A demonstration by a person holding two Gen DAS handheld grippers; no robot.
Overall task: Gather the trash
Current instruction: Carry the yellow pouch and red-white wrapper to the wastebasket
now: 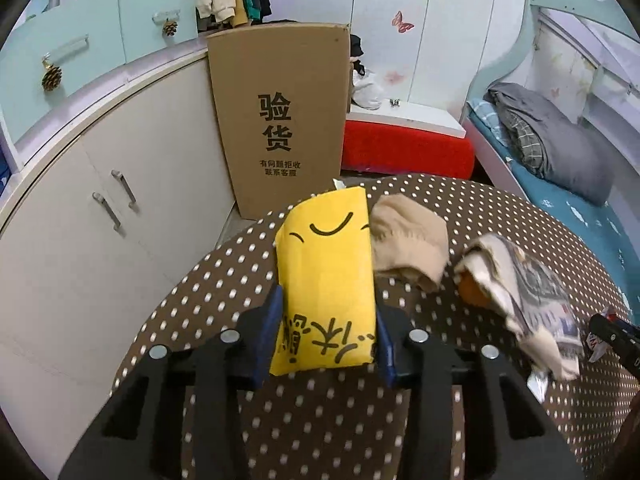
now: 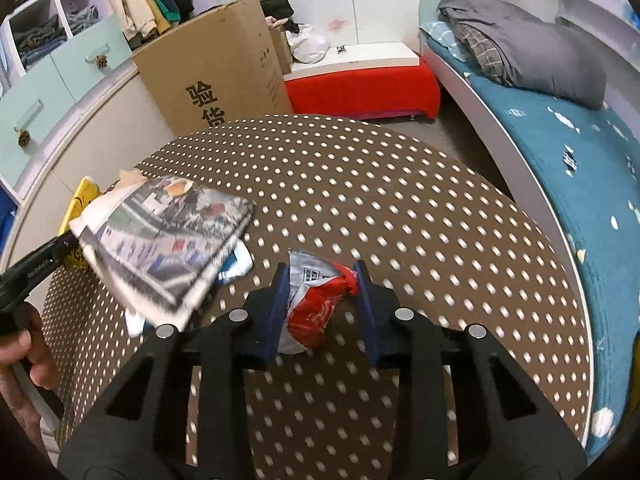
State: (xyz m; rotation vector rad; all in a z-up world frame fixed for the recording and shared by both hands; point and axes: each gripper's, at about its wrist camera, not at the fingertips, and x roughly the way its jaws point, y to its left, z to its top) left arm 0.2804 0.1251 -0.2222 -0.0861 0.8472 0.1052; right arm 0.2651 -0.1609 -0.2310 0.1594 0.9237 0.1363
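Observation:
My left gripper (image 1: 326, 308) is shut on a yellow tissue pack (image 1: 326, 264) with a smiley face, held over the brown dotted tablecloth (image 1: 320, 420). My right gripper (image 2: 322, 292) is shut on a crumpled red and white wrapper (image 2: 316, 308) just above the table. A folded newspaper (image 2: 168, 236) lies at the table's left in the right wrist view, and shows at the right in the left wrist view (image 1: 536, 300) with an orange thing (image 1: 472, 292) under its edge. A beige crumpled cloth (image 1: 408, 240) lies beside the yellow pack.
A tall cardboard box (image 1: 280, 116) stands behind the table by white cabinets (image 1: 80, 220). A red bench (image 2: 360, 88) and a bed with blue sheet (image 2: 580, 168) are at the back and right. A white and blue scrap (image 2: 238, 266) lies under the newspaper.

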